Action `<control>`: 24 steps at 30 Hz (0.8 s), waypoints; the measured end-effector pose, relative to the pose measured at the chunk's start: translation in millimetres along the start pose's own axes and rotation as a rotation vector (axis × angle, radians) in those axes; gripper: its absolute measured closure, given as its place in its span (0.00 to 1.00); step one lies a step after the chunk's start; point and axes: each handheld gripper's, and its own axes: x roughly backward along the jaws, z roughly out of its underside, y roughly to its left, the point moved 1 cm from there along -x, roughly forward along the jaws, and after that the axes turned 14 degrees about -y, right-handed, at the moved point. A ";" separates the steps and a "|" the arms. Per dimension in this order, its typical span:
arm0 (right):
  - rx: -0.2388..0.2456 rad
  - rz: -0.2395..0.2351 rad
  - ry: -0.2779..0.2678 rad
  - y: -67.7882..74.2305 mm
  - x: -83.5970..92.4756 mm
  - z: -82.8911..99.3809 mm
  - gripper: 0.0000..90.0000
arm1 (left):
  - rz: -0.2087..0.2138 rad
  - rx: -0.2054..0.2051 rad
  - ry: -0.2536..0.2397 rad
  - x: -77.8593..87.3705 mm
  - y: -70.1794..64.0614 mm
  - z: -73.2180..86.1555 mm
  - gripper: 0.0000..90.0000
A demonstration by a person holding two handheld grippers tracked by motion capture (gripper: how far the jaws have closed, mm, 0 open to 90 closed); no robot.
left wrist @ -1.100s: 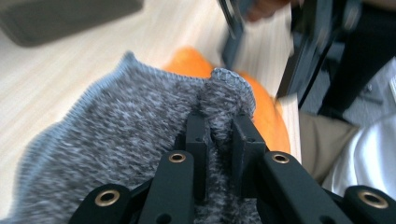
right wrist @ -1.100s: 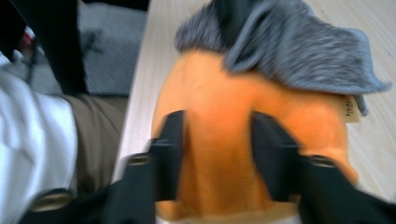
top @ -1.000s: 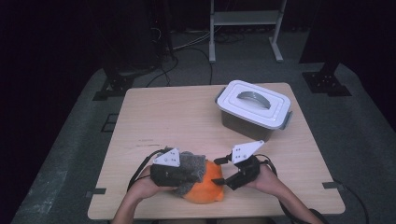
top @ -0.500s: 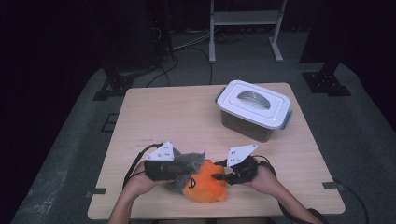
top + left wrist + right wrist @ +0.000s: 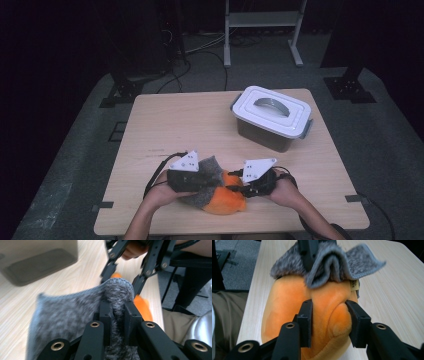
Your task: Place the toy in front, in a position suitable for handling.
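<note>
Standing lidded on the wooden counter [image 5: 165,120], its contents hidden, the grey box [image 5: 270,117] sits beyond the orange plush toy [image 5: 227,200], squeezed by the right gripper [image 5: 243,189] fingers, while the left gripper [image 5: 212,181] fingers pinch its grey cloth [image 5: 212,166] above dark floor [image 5: 385,140].

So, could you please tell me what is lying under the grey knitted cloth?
An orange plush toy lies under the grey knitted cloth, its lower body showing. The cloth hides the toy's top, so what kind of toy it is cannot be told.
</note>
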 end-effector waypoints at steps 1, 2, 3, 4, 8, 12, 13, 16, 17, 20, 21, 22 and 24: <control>0.000 0.000 0.000 0.0 0.0 0.0 0.67 | 0.000 0.000 0.000 0.0 0.0 0.0 0.88; 0.009 0.005 0.002 0.1 2.0 1.2 0.67 | -0.015 0.005 0.000 3.5 2.5 2.0 0.88; 0.014 0.012 0.003 -0.1 4.0 2.1 0.67 | -0.028 0.014 0.000 7.4 5.2 4.4 0.88; 0.042 0.031 0.008 -0.3 8.2 2.8 0.67 | -0.074 0.021 0.023 15.6 10.1 9.3 0.88; 0.071 0.062 0.004 -4.1 13.2 2.4 0.67 | -0.064 0.068 -0.038 23.3 14.9 13.0 0.88; 0.032 0.051 -0.031 -4.6 9.2 3.0 0.67 | -0.024 0.057 -0.051 14.6 11.4 7.4 0.88; 0.022 0.036 -0.045 -4.2 7.7 2.7 0.66 | -0.014 0.053 -0.041 10.5 10.4 6.3 0.88; -0.016 0.006 -0.051 -1.6 4.8 3.1 0.57 | 0.006 0.042 0.005 0.5 8.7 9.8 0.88; -0.047 -0.004 -0.052 -2.5 5.2 4.7 0.51 | 0.021 0.053 0.004 -0.8 7.6 12.4 0.88; -0.252 -0.023 -0.109 -12.8 17.0 13.0 0.35 | 0.068 0.067 0.021 0.6 2.9 17.9 0.88; -0.252 -0.023 -0.109 -12.8 17.0 13.0 0.35 | 0.068 0.067 0.021 0.6 2.9 17.9 0.88; -0.291 -0.021 -0.110 -15.8 19.5 17.8 0.32 | 0.085 0.071 0.028 2.3 1.5 18.5 0.88; -0.340 -0.068 -0.100 -14.4 14.9 21.4 0.31 | 0.098 0.079 0.021 2.0 0.7 18.8 0.88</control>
